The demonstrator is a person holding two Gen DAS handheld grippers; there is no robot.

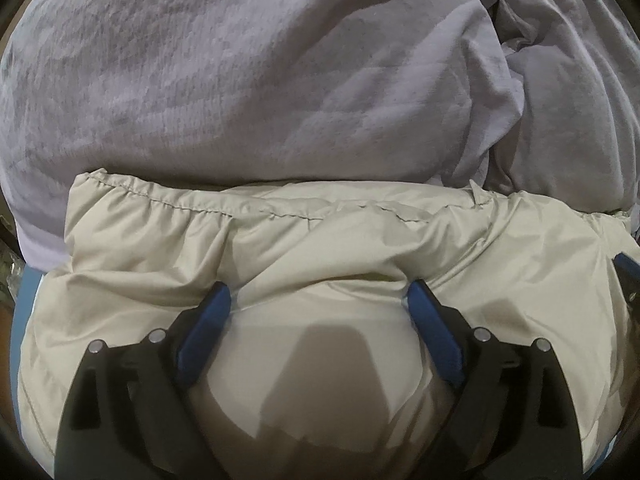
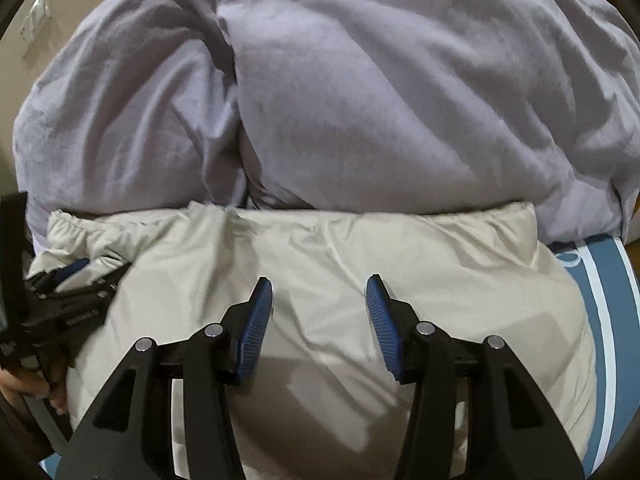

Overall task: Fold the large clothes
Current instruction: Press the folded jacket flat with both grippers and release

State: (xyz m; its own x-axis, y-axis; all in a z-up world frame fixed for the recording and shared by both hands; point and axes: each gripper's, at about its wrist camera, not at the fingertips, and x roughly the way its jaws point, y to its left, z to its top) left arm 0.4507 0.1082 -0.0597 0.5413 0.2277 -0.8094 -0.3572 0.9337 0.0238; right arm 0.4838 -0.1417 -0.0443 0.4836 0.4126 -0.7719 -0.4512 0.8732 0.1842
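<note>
A beige puffer jacket lies folded on the bed, its stitched hem along the far edge against a lilac duvet. My left gripper is open, its blue fingertips pressed down into the jacket's puffy fabric with a bulge of it between them. My right gripper is open just above the same jacket, nothing between its pads. The left gripper also shows at the left edge of the right wrist view, resting on the jacket. The right gripper's tip shows at the right edge of the left wrist view.
A bulky lilac duvet is heaped right behind the jacket. A blue bedsheet with white stripes shows at the right. A beige wall with a switch plate is at far left.
</note>
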